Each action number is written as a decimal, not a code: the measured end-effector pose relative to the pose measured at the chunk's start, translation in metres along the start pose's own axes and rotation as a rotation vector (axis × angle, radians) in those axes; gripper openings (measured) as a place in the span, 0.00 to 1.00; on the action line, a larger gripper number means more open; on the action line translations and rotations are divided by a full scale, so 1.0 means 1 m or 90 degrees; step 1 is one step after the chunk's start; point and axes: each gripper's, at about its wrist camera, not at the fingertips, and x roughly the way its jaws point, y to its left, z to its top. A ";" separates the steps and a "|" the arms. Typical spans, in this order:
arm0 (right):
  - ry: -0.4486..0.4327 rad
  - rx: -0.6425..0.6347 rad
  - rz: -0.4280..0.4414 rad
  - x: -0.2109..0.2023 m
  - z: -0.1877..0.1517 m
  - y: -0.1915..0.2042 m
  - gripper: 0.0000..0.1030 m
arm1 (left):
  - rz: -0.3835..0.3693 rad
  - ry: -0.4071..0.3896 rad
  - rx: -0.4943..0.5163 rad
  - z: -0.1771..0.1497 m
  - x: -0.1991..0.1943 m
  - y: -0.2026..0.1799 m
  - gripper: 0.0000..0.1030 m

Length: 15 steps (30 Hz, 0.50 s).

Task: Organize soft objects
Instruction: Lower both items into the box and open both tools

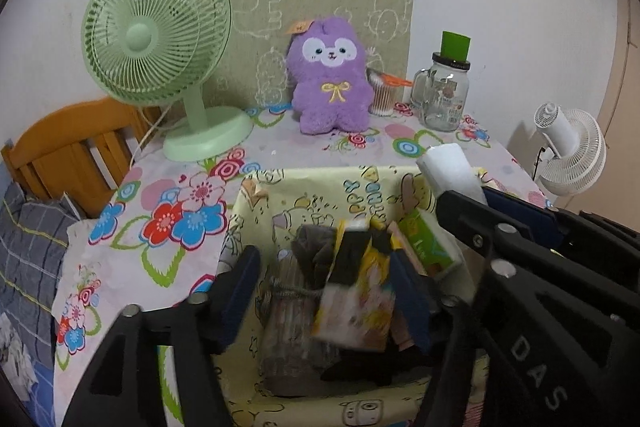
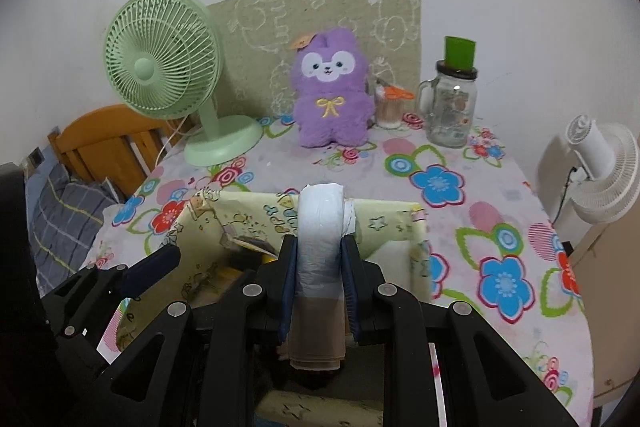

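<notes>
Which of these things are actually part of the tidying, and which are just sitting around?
Part of the job:
white roll in right gripper
yellow box
small packets in it
left gripper

Just there:
green fan
purple plush
glass jar
white fan

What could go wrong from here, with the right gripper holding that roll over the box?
1. The right gripper pinches the soft white roll hard; it may deform or stick on release.
2. The box is already crowded, so the roll may perch on top.
3. The open left gripper hangs just above the contents and sits close to the right one: collision risk.
</notes>
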 end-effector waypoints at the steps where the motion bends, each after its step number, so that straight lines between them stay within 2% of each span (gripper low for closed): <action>1: 0.002 0.002 0.002 0.003 0.000 0.000 0.24 | 0.000 0.002 0.001 -0.001 0.000 0.001 0.74; 5: 0.018 0.017 0.015 0.015 -0.001 0.001 0.23 | -0.016 0.001 0.018 -0.004 -0.002 0.000 0.81; 12: 0.019 0.012 0.024 0.022 -0.003 0.007 0.25 | -0.022 0.008 0.035 -0.006 -0.004 -0.003 0.83; 13: 0.020 0.011 0.024 0.023 -0.003 0.007 0.27 | -0.019 0.008 0.034 -0.006 -0.004 -0.003 0.83; 15: 0.024 0.010 0.020 0.023 -0.004 0.007 0.37 | -0.014 0.008 0.035 -0.006 -0.004 -0.003 0.83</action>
